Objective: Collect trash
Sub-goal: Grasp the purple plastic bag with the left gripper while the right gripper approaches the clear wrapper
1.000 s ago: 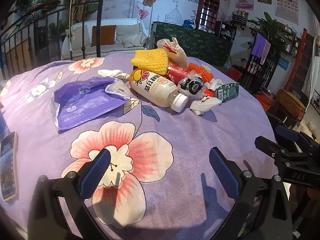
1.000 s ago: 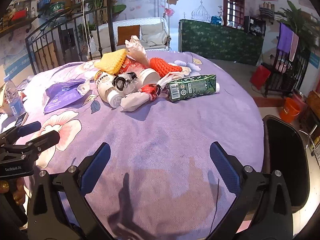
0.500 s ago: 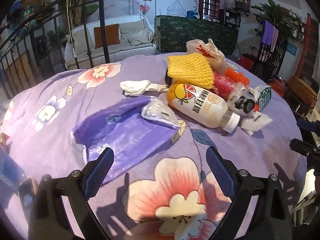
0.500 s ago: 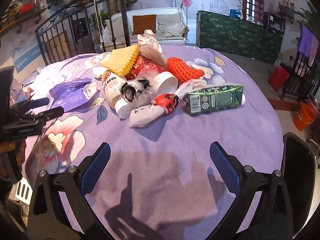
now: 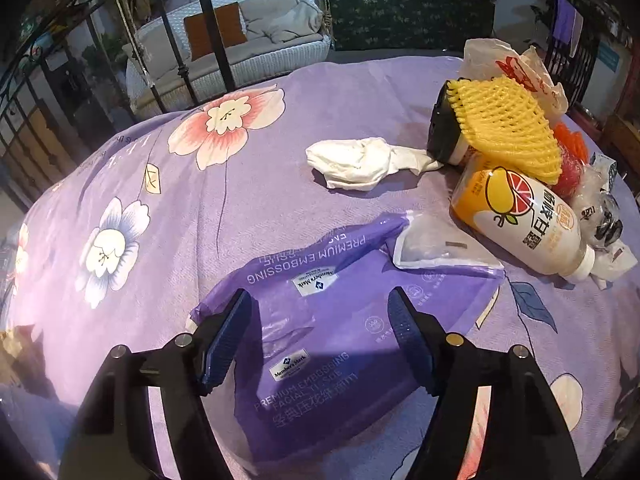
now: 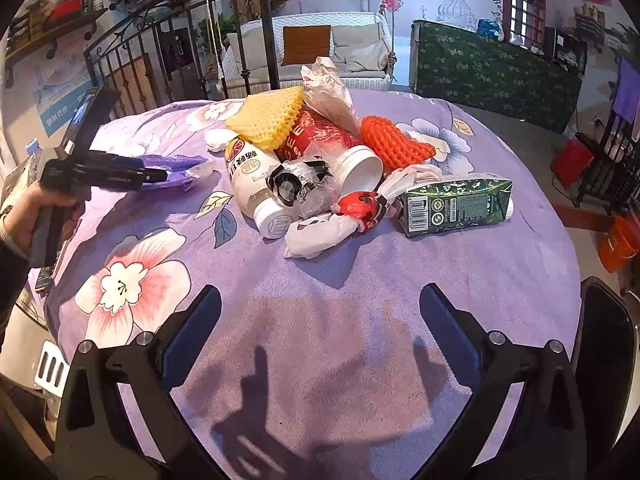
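Left gripper (image 5: 320, 336): fingers spread, nothing between them, poised over the purple facial-tissue wrapper (image 5: 340, 344). The wrapper lies flat on the floral tablecloth (image 5: 200, 200), near edge of the table, apart from the main litter pile. I cannot tell whether the fingertips touch the film yet.

Right gripper (image 6: 320, 320): also spread and empty, hanging over bare cloth short of the pile.

Handling, my read: the wrapper is thin plastic film, near weightless, limp and slick. Lying flat, it offers little to bite. I would pinch a raised fold or the crumpled torn end nearest the fingers, pressing down so the pads gather film as they close. A clear pouch (image 5: 436, 244) rests on its far corner and may drag along.

Rest of the trash: grapefruit drink bottle (image 5: 520, 224) on its side, rigid, likely to roll; yellow foam fruit net (image 5: 504, 128), springy; crumpled white tissue (image 5: 360, 164), soft; green drink carton (image 6: 456, 204), stiff and easy to hold across its flat faces.
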Demonstrator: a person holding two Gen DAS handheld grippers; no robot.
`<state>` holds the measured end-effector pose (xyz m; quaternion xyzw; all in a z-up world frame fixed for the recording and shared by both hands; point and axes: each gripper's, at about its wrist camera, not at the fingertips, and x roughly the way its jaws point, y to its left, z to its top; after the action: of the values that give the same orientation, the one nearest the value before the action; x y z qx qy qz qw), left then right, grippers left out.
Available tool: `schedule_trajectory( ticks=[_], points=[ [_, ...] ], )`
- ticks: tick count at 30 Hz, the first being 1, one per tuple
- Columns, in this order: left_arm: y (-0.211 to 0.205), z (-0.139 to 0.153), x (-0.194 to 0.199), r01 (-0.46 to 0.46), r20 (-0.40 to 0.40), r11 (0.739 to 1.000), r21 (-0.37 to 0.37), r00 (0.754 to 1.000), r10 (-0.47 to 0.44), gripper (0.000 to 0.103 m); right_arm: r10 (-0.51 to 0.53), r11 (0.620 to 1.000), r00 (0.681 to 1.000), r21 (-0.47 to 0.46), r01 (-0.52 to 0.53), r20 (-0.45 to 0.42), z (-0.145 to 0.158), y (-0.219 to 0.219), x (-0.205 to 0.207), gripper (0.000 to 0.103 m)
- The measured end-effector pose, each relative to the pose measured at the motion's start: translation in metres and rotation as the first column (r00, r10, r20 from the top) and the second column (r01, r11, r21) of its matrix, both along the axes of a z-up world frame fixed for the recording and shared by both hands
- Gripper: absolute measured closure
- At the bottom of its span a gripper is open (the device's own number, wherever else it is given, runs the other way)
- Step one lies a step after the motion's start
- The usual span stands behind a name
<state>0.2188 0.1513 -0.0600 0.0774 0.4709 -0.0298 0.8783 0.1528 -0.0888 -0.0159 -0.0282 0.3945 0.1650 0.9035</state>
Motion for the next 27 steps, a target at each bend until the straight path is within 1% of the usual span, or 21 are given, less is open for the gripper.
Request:
schedule_trajectory(
  ticks=[3,6,9,10,11,13,14,16,18,19,20,21,22,23,24,25,27],
  points=[
    [-0.002,0.015,0.001,0.022,0.031,1.0,-0.007,0.999,-0.022,0.034,-0.004,1.0,1.0,0.001,0.004,-0.001,0.0,-0.002,0.0,0.005],
    [-0.007,0.023,0.0,0.061,0.035,0.998,-0.012,0.998,-0.061,0.034,-0.009,1.0,1.0,0.005,0.01,-0.011,-0.002,-0.003,0.002,0.005],
    [-0.014,0.023,-0.004,0.123,0.003,0.992,-0.04,0.992,-0.123,0.034,-0.011,1.0,1.0,0.007,0.011,-0.02,-0.004,-0.003,0.004,0.005],
    [-0.018,0.022,-0.008,0.154,-0.002,0.987,-0.034,0.988,-0.154,0.034,-0.012,1.0,1.0,0.009,0.012,-0.02,-0.005,-0.003,0.004,0.005],
    [-0.021,0.021,-0.01,0.167,0.004,0.986,0.003,0.986,-0.167,0.034,-0.012,1.0,1.0,0.01,0.012,-0.022,-0.006,-0.003,0.004,0.005],
    [-0.025,0.015,-0.008,0.176,-0.003,0.977,0.121,0.984,-0.177,0.034,-0.012,1.0,1.0,0.008,0.012,-0.027,-0.008,-0.002,0.005,0.005],
    [-0.022,0.014,-0.005,0.181,-0.006,0.972,0.148,0.983,-0.183,0.034,-0.012,1.0,0.999,0.006,0.012,-0.031,-0.009,-0.002,0.005,0.005],
    [-0.012,0.017,0.003,0.185,-0.021,0.974,0.129,0.983,-0.184,0.034,-0.013,1.0,0.999,0.006,0.013,-0.038,-0.01,-0.001,0.006,0.005],
    [-0.002,0.024,0.009,0.166,-0.009,0.979,0.118,0.986,-0.166,0.034,-0.012,1.0,0.999,0.008,0.013,-0.04,-0.011,0.0,0.005,0.005],
    [0.001,0.026,0.011,0.183,-0.014,0.978,0.1,0.983,-0.182,0.03,-0.012,1.0,0.999,0.008,0.013,-0.04,-0.011,0.0,0.005,0.005],
    [-0.001,0.023,0.013,0.212,-0.043,0.973,0.088,0.977,-0.209,0.024,-0.012,1.0,0.999,0.008,0.013,-0.042,-0.012,0.001,0.005,0.005],
    [-0.005,0.016,0.014,0.238,-0.079,0.967,0.096,0.97,-0.23,0.023,-0.012,1.0,0.999,0.007,0.013,-0.046,-0.014,0.001,0.005,0.005],
    [-0.01,0.005,0.015,0.261,-0.128,0.958,0.12,0.961,-0.246,0.023,-0.012,1.0,0.999,0.006,0.012,-0.053,-0.016,0.002,0.006,0.005],
    [-0.014,-0.009,0.018,0.275,-0.175,0.951,0.145,0.953,-0.248,0.023,-0.011,1.0,0.998,0.006,0.011,-0.056,-0.017,0.002,0.006,0.005],
    [-0.016,-0.021,0.019,0.273,-0.206,0.949,0.159,0.949,-0.239,0.025,-0.012,1.0,0.998,0.005,0.012,-0.058,-0.018,0.002,0.007,0.005],
    [-0.014,-0.029,0.021,0.264,-0.22,0.954,0.144,0.948,-0.229,0.027,-0.012,1.0,0.998,0.005,0.013,-0.06,-0.018,0.003,0.007,0.005],
    [-0.004,-0.032,0.025,0.211,-0.208,0.977,0.041,0.958,-0.198,0.033,-0.01,1.0,0.998,0.011,0.011,-0.056,-0.016,0.004,0.006,0.005]
  ],
)
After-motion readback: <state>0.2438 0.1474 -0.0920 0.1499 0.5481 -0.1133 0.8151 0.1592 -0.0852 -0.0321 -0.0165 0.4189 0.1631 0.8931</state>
